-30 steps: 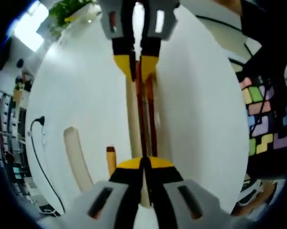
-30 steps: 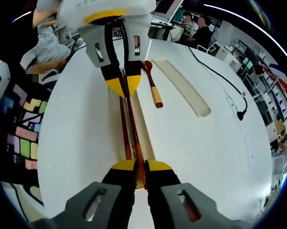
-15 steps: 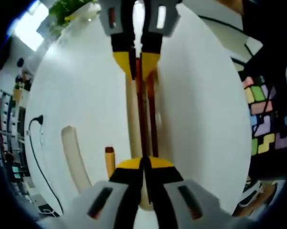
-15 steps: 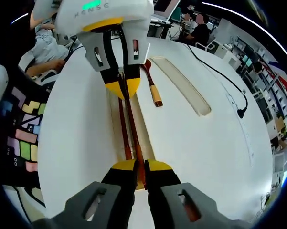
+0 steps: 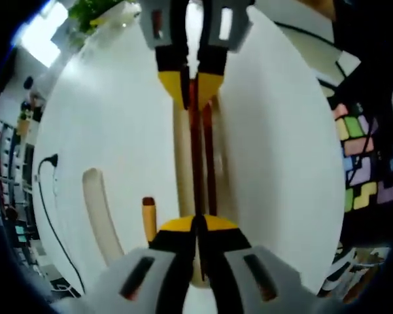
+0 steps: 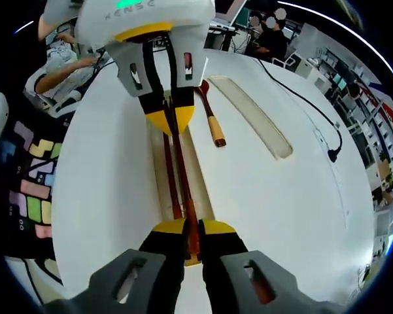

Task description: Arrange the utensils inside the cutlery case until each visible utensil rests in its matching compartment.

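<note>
Both the left gripper (image 5: pixel 196 226) and right gripper (image 6: pixel 186 229) clench one slender reddish-brown chopstick (image 6: pixel 180 176) over the narrow beige case (image 6: pixel 199 173), bare white table (image 6: pixel 281 216) toward 3 o'clock.

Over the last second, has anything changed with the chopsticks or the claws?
Hardly anything. Both the left claw and the right claw stay shut on opposite ends of one chopstick over the case. The second chopstick, spoon and lid stayed put.
</note>
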A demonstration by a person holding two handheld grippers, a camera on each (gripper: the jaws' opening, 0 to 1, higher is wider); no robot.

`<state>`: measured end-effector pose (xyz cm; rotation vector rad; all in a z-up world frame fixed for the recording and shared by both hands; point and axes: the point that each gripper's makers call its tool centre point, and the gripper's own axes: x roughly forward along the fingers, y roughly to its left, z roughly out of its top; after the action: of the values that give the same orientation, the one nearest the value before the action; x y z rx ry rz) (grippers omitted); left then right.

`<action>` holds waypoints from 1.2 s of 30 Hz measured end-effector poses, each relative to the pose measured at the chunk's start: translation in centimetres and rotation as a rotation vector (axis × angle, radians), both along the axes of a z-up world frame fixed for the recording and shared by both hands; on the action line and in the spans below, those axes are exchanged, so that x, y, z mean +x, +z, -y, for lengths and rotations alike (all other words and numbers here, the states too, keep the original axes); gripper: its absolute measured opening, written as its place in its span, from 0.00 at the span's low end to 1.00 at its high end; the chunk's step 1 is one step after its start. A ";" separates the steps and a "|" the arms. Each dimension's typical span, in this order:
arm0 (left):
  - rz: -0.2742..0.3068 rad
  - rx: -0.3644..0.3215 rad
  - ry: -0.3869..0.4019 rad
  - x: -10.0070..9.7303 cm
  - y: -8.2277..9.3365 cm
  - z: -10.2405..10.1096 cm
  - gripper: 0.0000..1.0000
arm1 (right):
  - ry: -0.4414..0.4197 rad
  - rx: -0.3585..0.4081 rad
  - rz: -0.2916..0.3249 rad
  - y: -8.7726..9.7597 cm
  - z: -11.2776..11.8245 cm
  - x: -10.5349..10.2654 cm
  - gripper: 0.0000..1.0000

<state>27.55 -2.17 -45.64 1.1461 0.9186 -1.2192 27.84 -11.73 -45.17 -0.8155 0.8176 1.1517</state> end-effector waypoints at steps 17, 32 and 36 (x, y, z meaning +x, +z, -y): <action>0.013 -0.095 -0.029 0.2 1.7 0.4 0.05 | 0.002 0.011 0.023 1.2 -0.1 0.0 0.10; 0.103 -0.170 0.012 1.0 4.3 -4.5 0.05 | -0.029 0.056 0.060 2.5 -0.6 1.4 0.11; 0.134 -0.145 0.050 1.6 4.0 -7.3 0.05 | -0.036 0.073 0.066 2.8 -1.5 1.8 0.11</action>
<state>29.17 5.15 -41.69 1.0691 0.7411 -1.1352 29.65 -10.27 -42.39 -0.7719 0.7291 1.1105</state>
